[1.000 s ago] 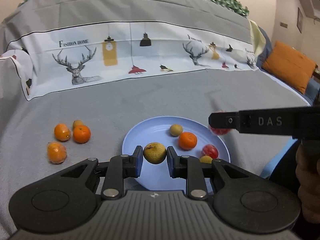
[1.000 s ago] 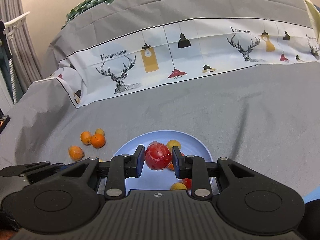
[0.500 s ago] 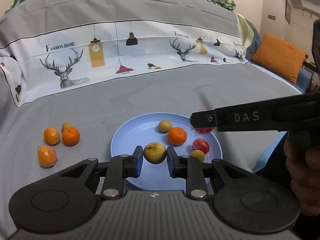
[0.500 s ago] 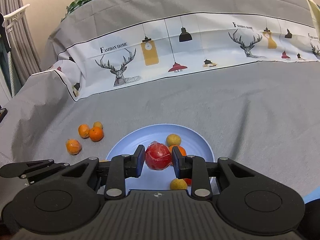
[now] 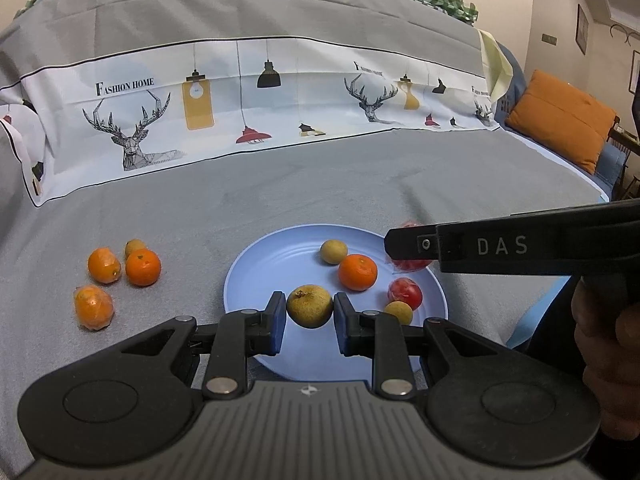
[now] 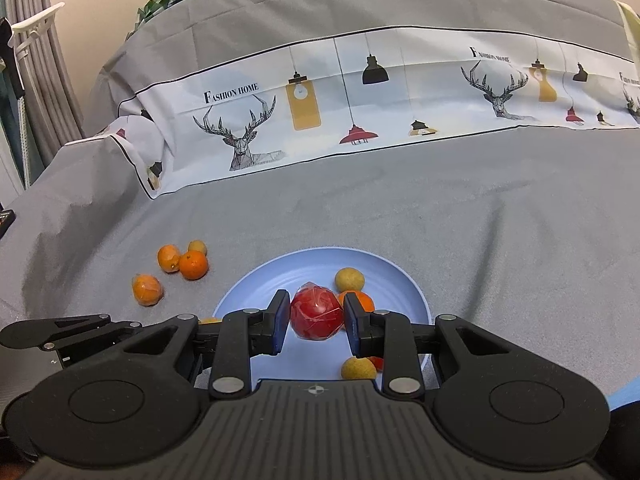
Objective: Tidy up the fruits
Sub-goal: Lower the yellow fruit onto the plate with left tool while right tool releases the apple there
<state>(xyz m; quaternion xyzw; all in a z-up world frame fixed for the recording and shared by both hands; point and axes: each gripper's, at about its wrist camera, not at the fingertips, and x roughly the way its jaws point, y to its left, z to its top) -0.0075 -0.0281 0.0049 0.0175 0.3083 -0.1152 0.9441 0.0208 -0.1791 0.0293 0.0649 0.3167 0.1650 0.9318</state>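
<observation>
My left gripper point(image 5: 310, 322) is shut on a brown-yellow fruit point(image 5: 309, 305) and holds it over the near part of the blue plate point(image 5: 264, 264). My right gripper point(image 6: 317, 326) is shut on a red wrapped fruit point(image 6: 317, 317) above the same plate point(image 6: 256, 284). In the left wrist view the right gripper reaches in from the right over the plate's far right side. On the plate lie a tangerine point(image 5: 357, 272), a red fruit point(image 5: 405, 293) and two small yellow fruits point(image 5: 333, 251) point(image 5: 398, 313).
Three tangerines point(image 5: 143, 267) point(image 5: 103, 265) point(image 5: 93, 306) and a small yellow fruit point(image 5: 135, 246) lie on the grey cloth left of the plate. An orange cushion point(image 5: 560, 120) sits far right. A white rack point(image 6: 28, 32) stands far left.
Both grippers still hold their fruits. The plate and the loose tangerines have shifted slightly in both views as the grippers moved a little over the plate.
</observation>
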